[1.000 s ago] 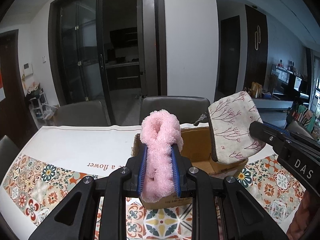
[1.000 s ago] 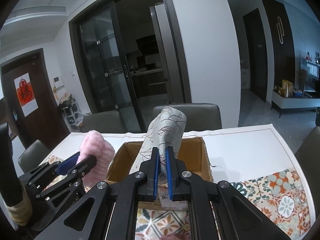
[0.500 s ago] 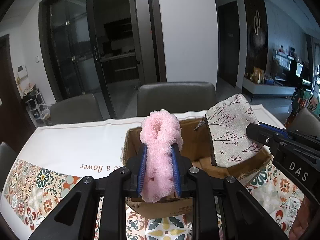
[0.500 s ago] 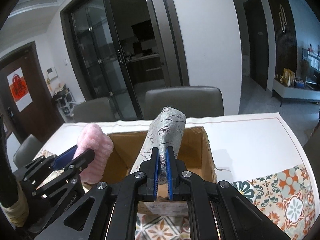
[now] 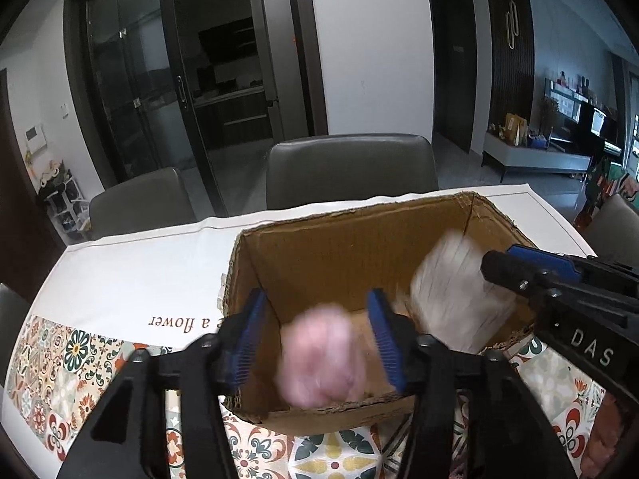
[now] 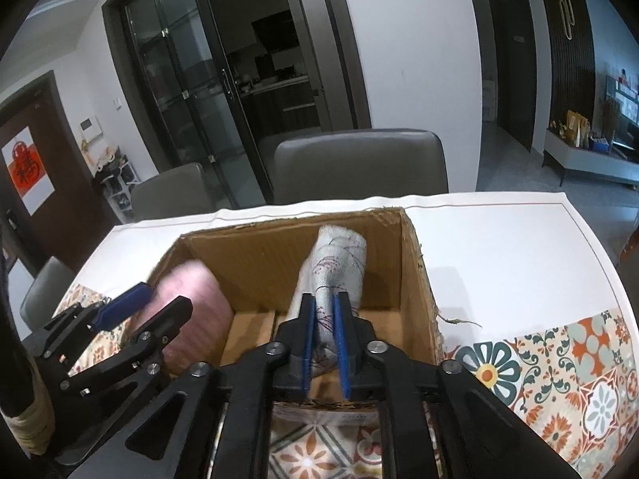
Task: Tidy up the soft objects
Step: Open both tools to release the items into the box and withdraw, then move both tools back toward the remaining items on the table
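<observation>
In the left wrist view, the left gripper [image 5: 315, 333] filled the lower middle of the frame, its blue-padded jaws having just been opening; they stood well apart, touching nothing. Between them, a fluffy pink plush scrunchie [image 5: 321, 359] showed as a blur inside the open brown cardboard box [image 5: 351, 239] in the centre. At the right, a blurred cream fabric pouch with red branch print [image 5: 451, 291] hung over the box's right side.

In the right wrist view, the right gripper [image 6: 324, 343] sat lower centre, its jaws also just opening, slightly parted with the pouch between them; whether the pads pressed it I could not tell. The patterned tile tablecloth [image 6: 559, 363] spread at lower right.
</observation>
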`<action>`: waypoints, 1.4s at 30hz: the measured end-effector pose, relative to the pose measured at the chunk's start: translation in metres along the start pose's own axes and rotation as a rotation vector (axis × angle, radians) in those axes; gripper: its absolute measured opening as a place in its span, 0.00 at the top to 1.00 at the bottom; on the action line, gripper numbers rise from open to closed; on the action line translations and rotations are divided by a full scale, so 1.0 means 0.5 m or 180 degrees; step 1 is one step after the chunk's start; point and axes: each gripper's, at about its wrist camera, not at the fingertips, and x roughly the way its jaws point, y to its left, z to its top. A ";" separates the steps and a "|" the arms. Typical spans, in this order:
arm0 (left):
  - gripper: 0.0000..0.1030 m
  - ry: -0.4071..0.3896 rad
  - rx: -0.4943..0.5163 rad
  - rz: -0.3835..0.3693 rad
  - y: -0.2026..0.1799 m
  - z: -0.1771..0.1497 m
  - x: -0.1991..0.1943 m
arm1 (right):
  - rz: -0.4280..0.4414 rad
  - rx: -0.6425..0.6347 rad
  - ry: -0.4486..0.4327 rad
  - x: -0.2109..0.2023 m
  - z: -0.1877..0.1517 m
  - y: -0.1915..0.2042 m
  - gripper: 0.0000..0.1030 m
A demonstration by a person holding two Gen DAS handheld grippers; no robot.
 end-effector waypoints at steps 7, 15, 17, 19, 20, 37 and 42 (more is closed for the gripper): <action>0.42 -0.0100 -0.0048 0.0047 0.016 0.004 -0.032 | -0.0082 0.0007 -0.0043 -0.011 0.001 -0.002 0.71; 0.41 -0.0200 -0.0097 0.0074 0.028 -0.005 -0.100 | -0.0190 -0.0030 -0.0123 -0.064 -0.003 0.014 0.71; 0.40 -0.0228 -0.0117 0.0086 0.032 -0.010 -0.120 | -0.0194 -0.0027 -0.0132 -0.078 -0.009 0.015 0.71; 0.39 -0.0258 -0.0123 0.0097 0.032 -0.013 -0.140 | -0.0191 -0.0023 -0.0140 -0.096 -0.014 0.020 0.71; 0.39 -0.0270 -0.0124 0.0101 0.033 -0.016 -0.151 | -0.0189 -0.0022 -0.0144 -0.102 -0.017 0.018 0.71; 0.37 -0.0340 -0.0175 0.0101 0.048 -0.079 -0.278 | -0.0181 -0.0057 -0.0237 -0.234 -0.081 0.053 0.56; 0.36 -0.0294 -0.0187 0.0083 0.054 -0.106 -0.298 | -0.0197 -0.0064 -0.0235 -0.256 -0.102 0.064 0.48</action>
